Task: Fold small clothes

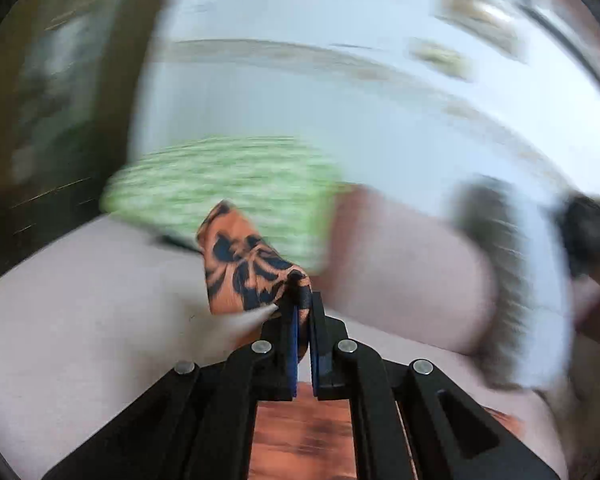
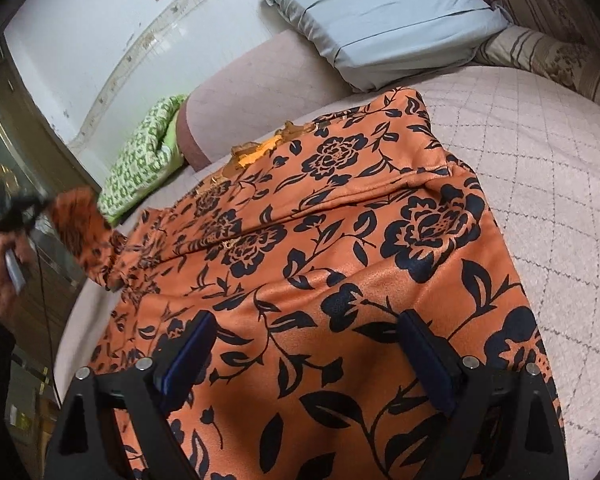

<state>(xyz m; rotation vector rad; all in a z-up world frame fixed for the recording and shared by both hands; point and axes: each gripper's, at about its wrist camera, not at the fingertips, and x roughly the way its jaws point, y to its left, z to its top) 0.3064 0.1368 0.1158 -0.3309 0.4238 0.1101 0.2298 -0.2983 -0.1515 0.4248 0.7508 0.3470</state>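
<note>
- Orange floral garment (image 2: 340, 240): spread on bed (image 2: 540, 160), frame centre; looks thin, limp and slippery.
- Left gripper (image 1: 302, 300): fingers clamped on a corner, lifted at far left.
- Right gripper (image 2: 304, 356): fingers apart above near hem; pinch edges, not mid-panel.

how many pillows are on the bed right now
2: a grey pillow at the bed's head and a striped pillow beside it, partly cut off; others may lie out of view.

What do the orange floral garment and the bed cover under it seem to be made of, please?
Orange floral garment: likely a smooth synthetic or satin-like woven fabric, given its slight sheen, soft folds and crisp black print. Bed cover: matte quilted textile, stitched in a diamond pattern, probably cotton or a blend.
</note>
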